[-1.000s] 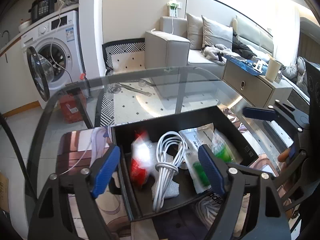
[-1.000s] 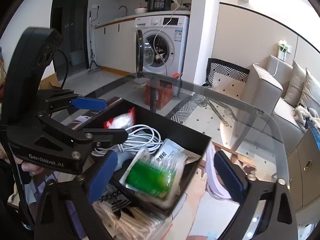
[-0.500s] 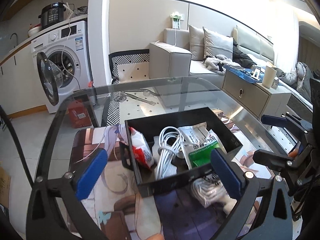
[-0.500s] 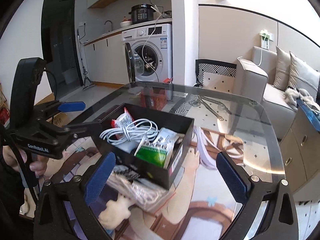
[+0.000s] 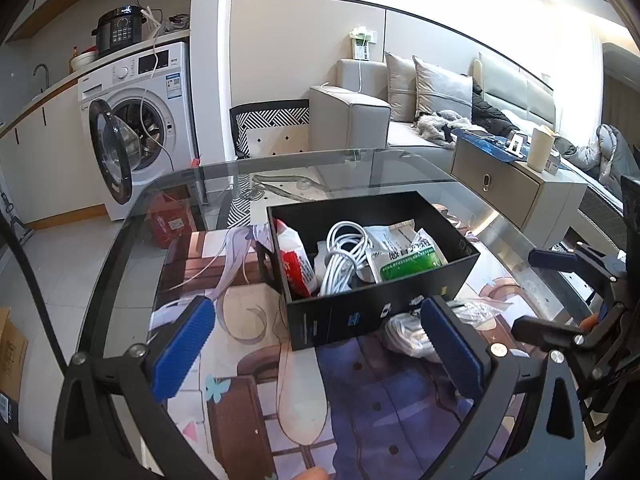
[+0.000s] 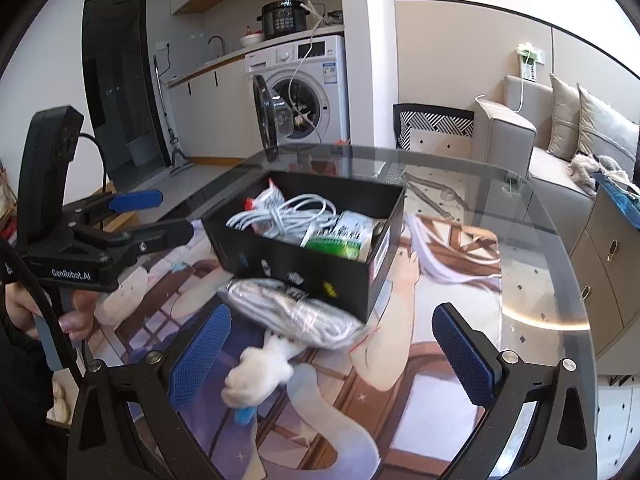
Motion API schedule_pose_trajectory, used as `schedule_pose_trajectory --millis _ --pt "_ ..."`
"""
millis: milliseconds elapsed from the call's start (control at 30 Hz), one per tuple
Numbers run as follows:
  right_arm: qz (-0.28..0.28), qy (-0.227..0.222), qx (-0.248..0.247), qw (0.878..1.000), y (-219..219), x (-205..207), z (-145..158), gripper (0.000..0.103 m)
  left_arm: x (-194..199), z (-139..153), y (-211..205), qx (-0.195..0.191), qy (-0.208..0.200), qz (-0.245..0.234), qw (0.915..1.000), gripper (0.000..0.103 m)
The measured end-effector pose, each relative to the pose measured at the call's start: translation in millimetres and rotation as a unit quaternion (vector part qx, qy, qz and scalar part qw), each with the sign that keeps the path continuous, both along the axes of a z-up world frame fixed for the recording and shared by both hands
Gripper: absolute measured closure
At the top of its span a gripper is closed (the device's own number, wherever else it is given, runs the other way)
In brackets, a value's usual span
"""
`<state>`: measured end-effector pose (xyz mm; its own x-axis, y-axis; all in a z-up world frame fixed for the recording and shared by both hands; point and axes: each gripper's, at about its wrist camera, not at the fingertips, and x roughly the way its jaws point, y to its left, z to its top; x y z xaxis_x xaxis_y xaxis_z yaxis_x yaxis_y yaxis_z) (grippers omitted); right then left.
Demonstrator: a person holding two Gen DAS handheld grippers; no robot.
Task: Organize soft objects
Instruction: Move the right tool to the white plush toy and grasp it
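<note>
A black box (image 5: 372, 312) stands on the picture mat of the glass table. Inside lie a red-and-white packet (image 5: 294, 260), a coiled white cable (image 5: 342, 256) and a green-and-white packet (image 5: 404, 258). A clear bag of white cord (image 6: 296, 312) leans against the box's near wall, with a white fluffy piece (image 6: 256, 376) in front of it. My left gripper (image 5: 316, 344) is open wide and empty, just short of the box. My right gripper (image 6: 332, 356) is also open and empty, hovering over the fluffy piece and the bag. Each gripper shows in the other's view, the right gripper (image 5: 536, 292) and the left gripper (image 6: 160, 216).
The round glass table's edge (image 5: 132, 216) curves off to the left and behind the box. A washing machine (image 5: 136, 120) with its door open, a patterned chair (image 5: 272, 124), a sofa (image 5: 360, 120) and a low cabinet (image 5: 516, 188) stand beyond. A hand (image 6: 24, 312) holds the left gripper's handle.
Both grippers drew back from over the box toward the near side of the table. The left jaws spread wider. The packets and cable stay in the box.
</note>
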<state>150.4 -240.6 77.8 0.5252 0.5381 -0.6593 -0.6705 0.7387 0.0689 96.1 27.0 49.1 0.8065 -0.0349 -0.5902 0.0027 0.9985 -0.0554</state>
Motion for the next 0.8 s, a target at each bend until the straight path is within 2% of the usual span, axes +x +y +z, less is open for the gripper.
schedule_pose_trajectory --millis 467,633,800 --pt "-0.007 0.036 -0.011 0.999 6.5 -2.3 -21.8 0.001 -11.7 -17.3 -3.2 -0.002 0.011 0.004 0.9999 0.000" --pt "-0.017 0.068 -0.008 0.998 8.0 -1.3 -33.0 0.001 -15.6 -24.0 -2.7 -0.002 0.012 0.009 0.9999 0.000" --pt "-0.023 0.093 -0.011 0.995 15.4 -1.5 -44.2 0.001 -17.3 -33.6 3.5 -0.019 0.019 0.018 0.9995 0.000"
